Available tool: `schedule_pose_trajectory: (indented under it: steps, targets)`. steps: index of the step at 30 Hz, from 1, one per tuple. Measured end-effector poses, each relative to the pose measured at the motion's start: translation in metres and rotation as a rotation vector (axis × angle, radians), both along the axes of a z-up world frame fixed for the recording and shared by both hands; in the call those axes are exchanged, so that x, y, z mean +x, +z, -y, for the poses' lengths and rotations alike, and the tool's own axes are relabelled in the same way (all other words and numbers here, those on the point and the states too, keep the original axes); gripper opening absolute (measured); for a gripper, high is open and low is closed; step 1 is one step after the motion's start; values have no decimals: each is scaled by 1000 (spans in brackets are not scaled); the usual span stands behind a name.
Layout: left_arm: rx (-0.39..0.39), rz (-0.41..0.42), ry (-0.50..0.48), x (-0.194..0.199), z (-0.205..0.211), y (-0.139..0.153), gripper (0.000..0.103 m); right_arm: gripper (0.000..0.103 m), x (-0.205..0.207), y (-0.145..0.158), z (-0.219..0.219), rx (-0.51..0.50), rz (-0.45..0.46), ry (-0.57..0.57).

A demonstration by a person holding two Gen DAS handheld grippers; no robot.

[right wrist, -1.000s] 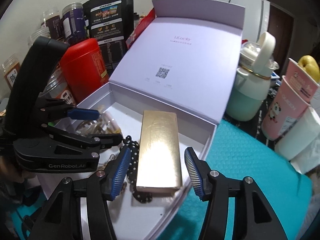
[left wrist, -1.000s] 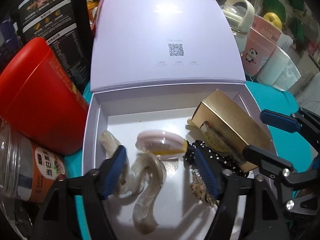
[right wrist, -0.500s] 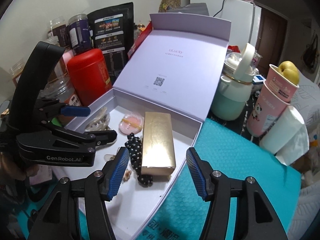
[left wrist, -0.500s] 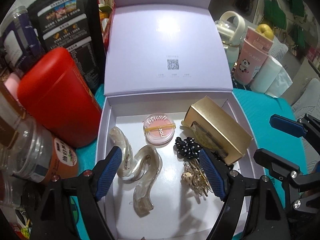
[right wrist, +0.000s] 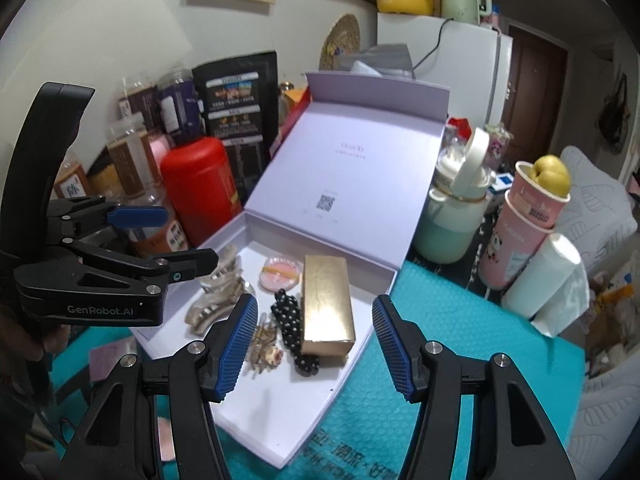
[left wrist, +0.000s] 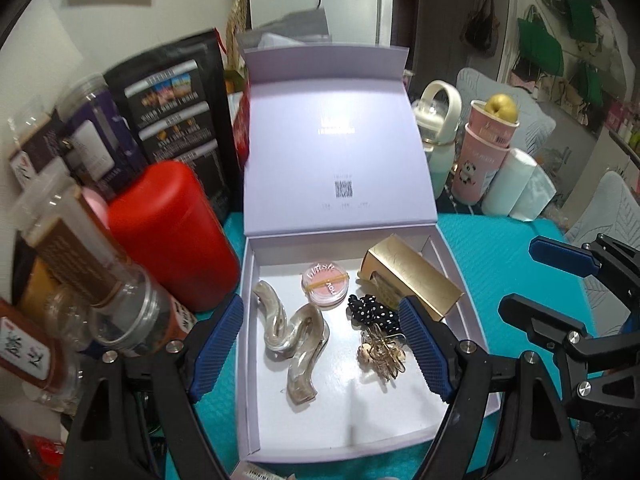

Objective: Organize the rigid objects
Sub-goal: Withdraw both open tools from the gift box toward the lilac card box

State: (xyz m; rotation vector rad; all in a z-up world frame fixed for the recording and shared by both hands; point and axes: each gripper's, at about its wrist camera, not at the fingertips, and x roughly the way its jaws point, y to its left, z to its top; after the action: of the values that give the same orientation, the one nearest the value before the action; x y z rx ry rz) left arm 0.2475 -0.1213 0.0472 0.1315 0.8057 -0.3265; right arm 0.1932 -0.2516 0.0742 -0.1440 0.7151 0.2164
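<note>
The left tool [left wrist: 322, 344] hangs above the near half of the pale lilac cardboard gift box [left wrist: 250, 344], its blue-padded fingers spread wide with nothing between them. From its camera the box's tray holds everything laid flat and apart: two translucent beige wavy hair claws [left wrist: 294, 330] toward the left wall, a round pink blush compact with a yellow band [left wrist: 325, 283] at the back, a black white-dotted fabric scrunchie [left wrist: 374, 312] touching a gold wire hair clip [left wrist: 381, 351], and a long gold foil carton [left wrist: 412, 276] lying slanted along the right wall, probably because that is the only stretch long enough for it. The hinged lid stands propped open behind, keeping the tray reachable. A red cylindrical canister [left wrist: 172, 232] sits just outside the left wall. From the right camera, the right tool [right wrist: 314, 340] is likewise gaping and empty, poised over the near end of the gold carton and scrunchie, above the teal bubble-textured mat [right wrist: 400, 420] covering the worktop. With both tools free and every piece inside, I'd judge the packing essentially done.
</note>
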Motion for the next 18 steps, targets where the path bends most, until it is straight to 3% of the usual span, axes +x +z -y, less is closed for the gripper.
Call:
schedule_pose_trajectory:
  steps: [18]
  targets:
    - [-27,124,-7,-101,-28,49,80,66,-86,37,-33,9,113,71]
